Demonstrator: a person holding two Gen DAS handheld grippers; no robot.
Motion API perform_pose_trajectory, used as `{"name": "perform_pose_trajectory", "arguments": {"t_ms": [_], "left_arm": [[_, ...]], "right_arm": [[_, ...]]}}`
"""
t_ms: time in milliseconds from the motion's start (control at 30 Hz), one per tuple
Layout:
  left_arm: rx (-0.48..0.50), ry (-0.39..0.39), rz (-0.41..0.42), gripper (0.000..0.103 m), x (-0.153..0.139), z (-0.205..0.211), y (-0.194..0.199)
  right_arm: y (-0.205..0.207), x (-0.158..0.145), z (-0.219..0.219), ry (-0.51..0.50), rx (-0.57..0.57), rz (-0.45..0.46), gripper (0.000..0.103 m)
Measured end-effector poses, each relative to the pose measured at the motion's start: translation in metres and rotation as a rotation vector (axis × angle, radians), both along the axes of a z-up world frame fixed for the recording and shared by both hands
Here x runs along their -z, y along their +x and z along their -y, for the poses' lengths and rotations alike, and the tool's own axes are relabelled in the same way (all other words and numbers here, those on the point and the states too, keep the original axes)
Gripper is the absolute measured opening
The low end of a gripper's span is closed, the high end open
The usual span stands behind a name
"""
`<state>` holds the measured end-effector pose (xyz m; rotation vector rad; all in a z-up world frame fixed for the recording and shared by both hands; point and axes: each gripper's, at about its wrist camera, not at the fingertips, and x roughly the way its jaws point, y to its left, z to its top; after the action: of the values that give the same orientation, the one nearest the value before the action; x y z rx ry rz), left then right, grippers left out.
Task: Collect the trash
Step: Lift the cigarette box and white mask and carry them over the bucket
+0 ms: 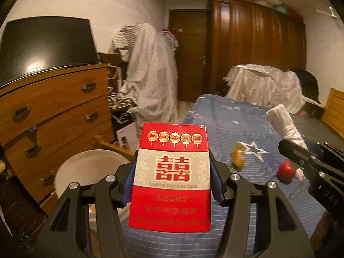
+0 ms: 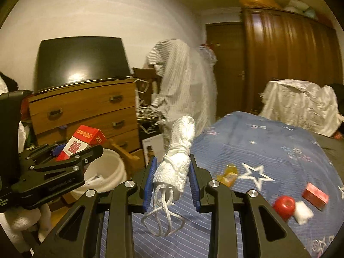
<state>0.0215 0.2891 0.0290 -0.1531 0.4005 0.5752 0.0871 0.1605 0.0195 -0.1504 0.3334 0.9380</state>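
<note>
Gripping a red cigarette pack (image 1: 172,178), left gripper (image 1: 172,185) fingers hover beside a white bin (image 1: 86,167); right gripper (image 2: 172,178) fingers clamp a rolled white mask (image 2: 176,163). Blue star bedspread (image 2: 268,150) carries a red apple (image 2: 284,206), small red box (image 2: 315,196), yellow wrapper (image 2: 228,175); wooden dresser (image 1: 53,111), wardrobe (image 1: 258,32) behind.

A wooden chest of drawers (image 1: 58,105) stands at the left with a dark television (image 1: 46,45) on top. Beside it a striped cloth (image 1: 150,68) hangs over some upright thing — what is under it cannot be told. A dark wooden door (image 1: 189,53) and a tall wardrobe (image 1: 258,34) fill the far wall. The bed carries a blue star-patterned cover (image 2: 268,146), with a crumpled white sheet (image 2: 301,105) heaped at its far end.
</note>
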Motion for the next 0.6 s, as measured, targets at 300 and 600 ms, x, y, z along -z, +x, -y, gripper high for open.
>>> {"name": "perform_pose_trajectory", "arguments": {"t_ms": [300, 600], "left_arm": [[-0.141, -0.043, -0.038, 0.055, 0.0, -0.085, -0.037], [-0.201, -0.121, -0.123, 0.055, 0.021, -0.153, -0.053]], "right_arm": [[-0.011, -0.01, -0.13, -0.083, -0.17, -0.028, 0.031], [-0.005, 0.002, -0.256, -0.203, -0.304, -0.146, 0.031]]}}
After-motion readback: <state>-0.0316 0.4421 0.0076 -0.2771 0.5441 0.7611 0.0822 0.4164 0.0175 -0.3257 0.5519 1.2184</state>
